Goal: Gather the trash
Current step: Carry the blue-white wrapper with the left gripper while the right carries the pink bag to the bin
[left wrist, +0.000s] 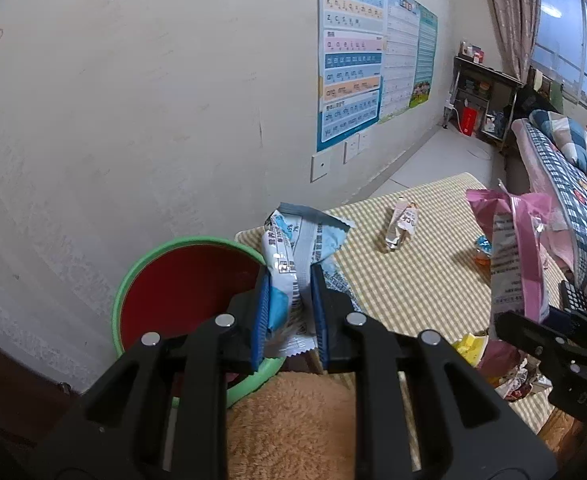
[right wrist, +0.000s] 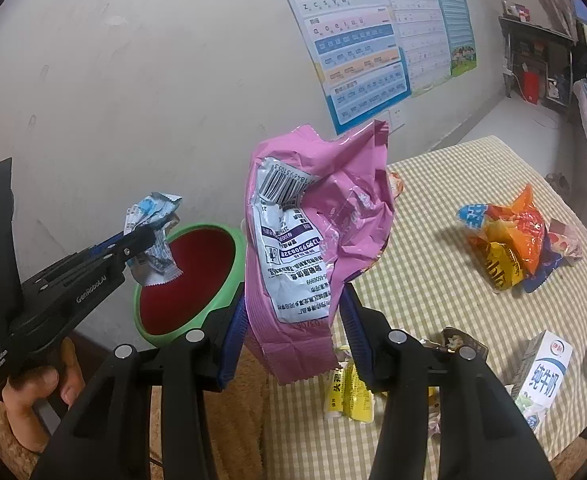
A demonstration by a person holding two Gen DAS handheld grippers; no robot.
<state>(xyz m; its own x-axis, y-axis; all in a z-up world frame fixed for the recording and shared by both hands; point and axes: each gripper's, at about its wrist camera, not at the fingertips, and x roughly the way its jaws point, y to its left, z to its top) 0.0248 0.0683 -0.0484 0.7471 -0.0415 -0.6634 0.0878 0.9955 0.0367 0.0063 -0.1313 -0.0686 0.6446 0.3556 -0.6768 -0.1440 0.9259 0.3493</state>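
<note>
The left claw [left wrist: 289, 300] pinched a blue wrapper [left wrist: 293, 240] above the bin [left wrist: 141, 276] off the tabletop's [left wrist: 413, 272] left edge. The right claw [right wrist: 293, 320] clamped a pink bag [right wrist: 317, 216] over that edge.

Left gripper [left wrist: 289, 312] is clamping a blue-and-white wrapper [left wrist: 293, 252], holding it just beside the green-rimmed red bin [left wrist: 181, 288], at the edge of the checked tablecloth [left wrist: 413, 264]. Right gripper [left wrist: 509, 320] is gripping a pink bag [left wrist: 513, 240] at right. A small crumpled wrapper [left wrist: 400, 226] is lying on the cloth. Posters [left wrist: 351, 52] are hanging on the wall.
</note>
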